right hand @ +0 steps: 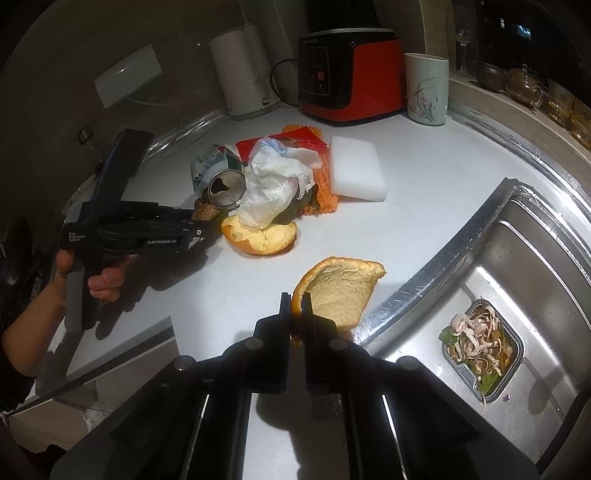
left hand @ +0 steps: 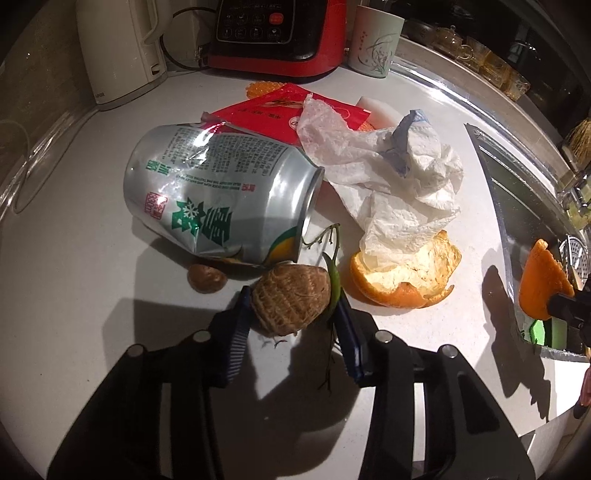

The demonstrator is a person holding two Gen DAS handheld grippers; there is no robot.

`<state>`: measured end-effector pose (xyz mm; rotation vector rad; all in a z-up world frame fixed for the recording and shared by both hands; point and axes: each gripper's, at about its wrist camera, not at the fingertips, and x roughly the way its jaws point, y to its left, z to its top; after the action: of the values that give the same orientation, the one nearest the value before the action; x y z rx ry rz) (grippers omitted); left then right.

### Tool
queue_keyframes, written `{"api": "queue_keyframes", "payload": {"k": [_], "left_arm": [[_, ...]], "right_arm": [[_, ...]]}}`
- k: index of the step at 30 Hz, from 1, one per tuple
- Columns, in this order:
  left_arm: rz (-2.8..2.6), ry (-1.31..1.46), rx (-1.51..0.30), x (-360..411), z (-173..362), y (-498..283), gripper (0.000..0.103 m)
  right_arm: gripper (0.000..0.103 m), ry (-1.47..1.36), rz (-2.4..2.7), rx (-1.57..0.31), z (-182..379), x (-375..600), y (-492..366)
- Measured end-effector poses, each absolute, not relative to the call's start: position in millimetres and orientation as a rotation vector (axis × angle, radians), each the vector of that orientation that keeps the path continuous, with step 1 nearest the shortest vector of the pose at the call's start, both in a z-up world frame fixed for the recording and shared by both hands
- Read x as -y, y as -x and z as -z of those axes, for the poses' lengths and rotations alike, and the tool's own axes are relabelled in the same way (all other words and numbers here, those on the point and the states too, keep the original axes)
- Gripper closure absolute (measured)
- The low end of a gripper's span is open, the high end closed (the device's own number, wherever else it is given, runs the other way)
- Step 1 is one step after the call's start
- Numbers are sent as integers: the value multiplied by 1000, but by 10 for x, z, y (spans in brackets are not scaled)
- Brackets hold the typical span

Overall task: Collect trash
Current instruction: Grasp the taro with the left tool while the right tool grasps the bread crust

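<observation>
My left gripper is shut on a brown fibrous root that rests on the white counter, with a green stem caught against the right pad. Just behind it lie a crushed silver can, a crumpled white tissue, an orange peel cup, a red packet and a small brown nut. My right gripper is shut on a piece of orange peel, held above the counter beside the sink rim. The right wrist view shows the left gripper at the pile.
A white kettle, a red and black appliance and a pale cup stand at the back. A white sponge block lies on orange netting. The steel sink at right holds a strainer basket with food scraps.
</observation>
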<state>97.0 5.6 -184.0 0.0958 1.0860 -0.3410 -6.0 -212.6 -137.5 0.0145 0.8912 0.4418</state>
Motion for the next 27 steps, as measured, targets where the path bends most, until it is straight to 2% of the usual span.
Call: {"api": "queue_keyframes", "payload": {"k": [12, 21, 27], "left_arm": [[381, -53, -1038, -180, 1508, -592, 61], [448, -72, -1018, -186, 1275, 229, 61], [503, -88, -1062, -117, 1399, 880, 61]], "right_arm": [[97, -17, -475, -863, 1266, 1947, 222], [97, -9, -495, -861, 1278, 1698, 714], [97, -30, -464, -881, 1381, 1636, 1144]]}}
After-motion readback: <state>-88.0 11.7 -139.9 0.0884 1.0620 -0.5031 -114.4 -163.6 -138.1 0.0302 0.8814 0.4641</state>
